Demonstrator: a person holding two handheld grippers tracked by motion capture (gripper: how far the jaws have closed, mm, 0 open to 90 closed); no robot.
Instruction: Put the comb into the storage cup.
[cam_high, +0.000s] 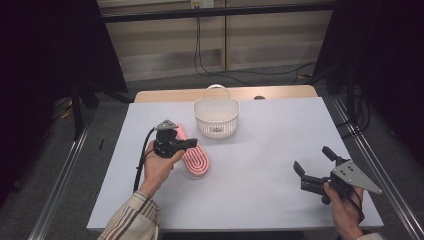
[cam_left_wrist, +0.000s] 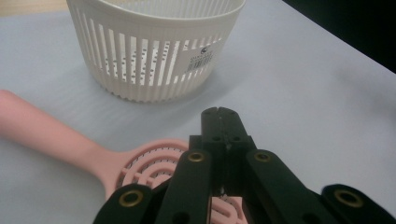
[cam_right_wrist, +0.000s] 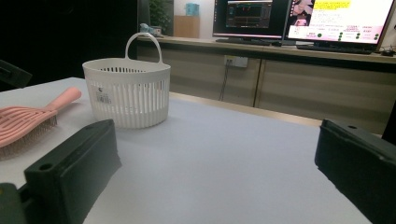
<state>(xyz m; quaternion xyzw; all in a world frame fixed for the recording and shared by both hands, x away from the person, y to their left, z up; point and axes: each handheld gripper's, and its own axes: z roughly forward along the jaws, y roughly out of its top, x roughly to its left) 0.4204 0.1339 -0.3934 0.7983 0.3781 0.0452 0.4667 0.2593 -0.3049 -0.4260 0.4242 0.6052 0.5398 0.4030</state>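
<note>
High view first: the left tongs (cam_high: 190, 144) hang right over the pink hairbrush (cam_high: 195, 160), jaws pressed together, tips above the brush head. From the left gripper view the jaws meet with no gap and nothing between them, so they grip nothing; they seem to hover just above the head, though I cannot tell for sure whether they touch it. My read is that the person is lining up over the brush before taking it.

Over at the near right corner, the right tongs (cam_high: 314, 159) stand wide apart and empty, well clear of everything, apparently waiting their turn.

The white basket (cam_high: 216, 117) stands upright on the surface (cam_high: 270, 130) just beyond the brush, handle up, mouth open, a likely place for the brush to go.

Now the brush itself: it lies flat, handle pointing away toward the basket, oval head toward the person. In the left gripper view the hairbrush (cam_left_wrist: 70, 142) shows a vented head of curved, concentric ribs in soft salmon pink, with a smooth rounded handle. The right gripper view catches its short bristles facing down at the hairbrush (cam_right_wrist: 28, 123) head.
</note>
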